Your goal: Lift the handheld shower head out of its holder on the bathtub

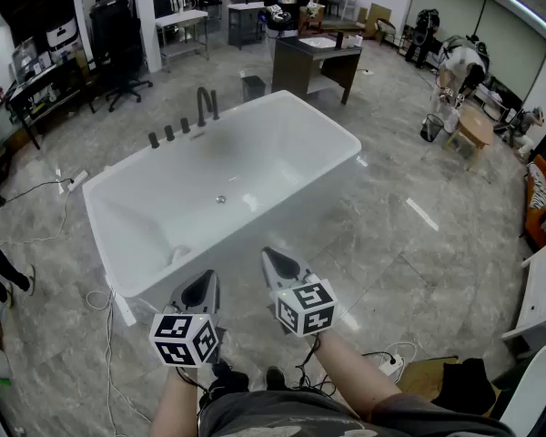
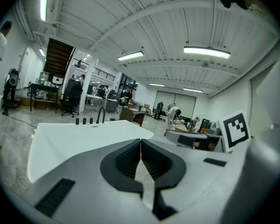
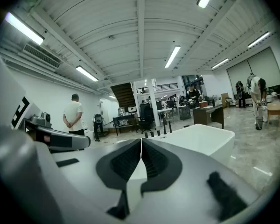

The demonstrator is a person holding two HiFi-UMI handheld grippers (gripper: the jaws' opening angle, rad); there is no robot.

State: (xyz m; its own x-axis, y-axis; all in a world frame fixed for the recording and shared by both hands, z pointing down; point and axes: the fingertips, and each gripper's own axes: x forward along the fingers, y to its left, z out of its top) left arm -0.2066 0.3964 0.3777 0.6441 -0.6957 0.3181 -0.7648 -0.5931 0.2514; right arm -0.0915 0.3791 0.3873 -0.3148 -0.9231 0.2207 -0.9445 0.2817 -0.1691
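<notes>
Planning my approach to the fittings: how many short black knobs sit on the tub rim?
3, in a row on the bathtub's far rim: left knob, middle knob, right knob, just left of the tall spout. None looks hidden.

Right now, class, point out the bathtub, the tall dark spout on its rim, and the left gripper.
bathtub (image 1: 273,153), head view, bare white inside wall.
tall dark spout (image 1: 200,107), head view, its upright stem.
left gripper (image 1: 207,277), head view, tip of its shut jaws.
</notes>
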